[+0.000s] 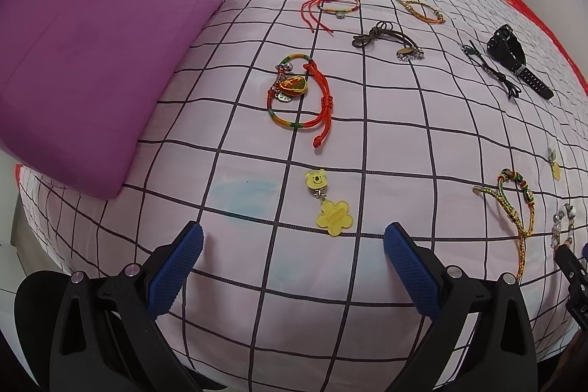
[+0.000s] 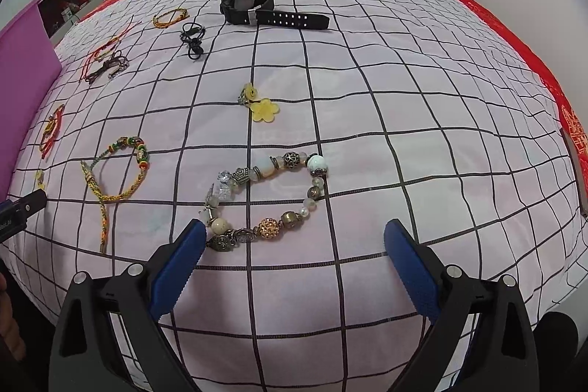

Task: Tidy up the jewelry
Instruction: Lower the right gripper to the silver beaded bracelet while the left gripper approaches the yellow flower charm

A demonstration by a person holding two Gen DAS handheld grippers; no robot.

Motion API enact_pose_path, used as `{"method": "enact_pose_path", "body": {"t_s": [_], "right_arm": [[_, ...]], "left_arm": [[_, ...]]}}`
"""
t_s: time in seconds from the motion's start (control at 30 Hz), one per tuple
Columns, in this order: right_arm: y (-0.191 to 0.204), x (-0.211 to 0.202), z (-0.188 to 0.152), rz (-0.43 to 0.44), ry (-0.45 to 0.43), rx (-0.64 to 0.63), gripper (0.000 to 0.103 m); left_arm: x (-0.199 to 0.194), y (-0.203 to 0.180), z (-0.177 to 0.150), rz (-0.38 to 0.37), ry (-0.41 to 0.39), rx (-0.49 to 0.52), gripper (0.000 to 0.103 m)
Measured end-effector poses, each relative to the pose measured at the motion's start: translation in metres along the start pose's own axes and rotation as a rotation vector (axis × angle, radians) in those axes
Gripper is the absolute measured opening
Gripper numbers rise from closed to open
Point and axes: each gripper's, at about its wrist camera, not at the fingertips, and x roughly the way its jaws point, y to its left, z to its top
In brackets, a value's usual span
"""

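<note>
The purple box (image 1: 99,43) sits at the far left on the checked sheet (image 1: 367,135); its inside cannot be seen. No writing can be read. The left gripper (image 1: 293,247) is spread wide and holds nothing, near the yellow bear charm (image 1: 328,202). The right gripper (image 2: 294,245) is spread wide too, with the bead bracelet (image 2: 268,197) just beside its left finger.

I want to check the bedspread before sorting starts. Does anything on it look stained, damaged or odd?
One thing: a faint bluish stain on the checked bedspread, left of the yellow bear charm and ahead of the open left gripper. The jewelry lies scattered but looks intact.
</note>
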Motion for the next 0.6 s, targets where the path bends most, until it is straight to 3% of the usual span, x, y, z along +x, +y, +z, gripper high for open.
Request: {"method": "enact_pose_path", "body": {"t_s": [0.6], "right_arm": [[0.003, 0.015, 0.009, 0.034, -0.005, -0.036, 0.093]], "left_arm": [[0.011, -0.002, 0.004, -0.02, -0.006, -0.011, 0.098]]}}
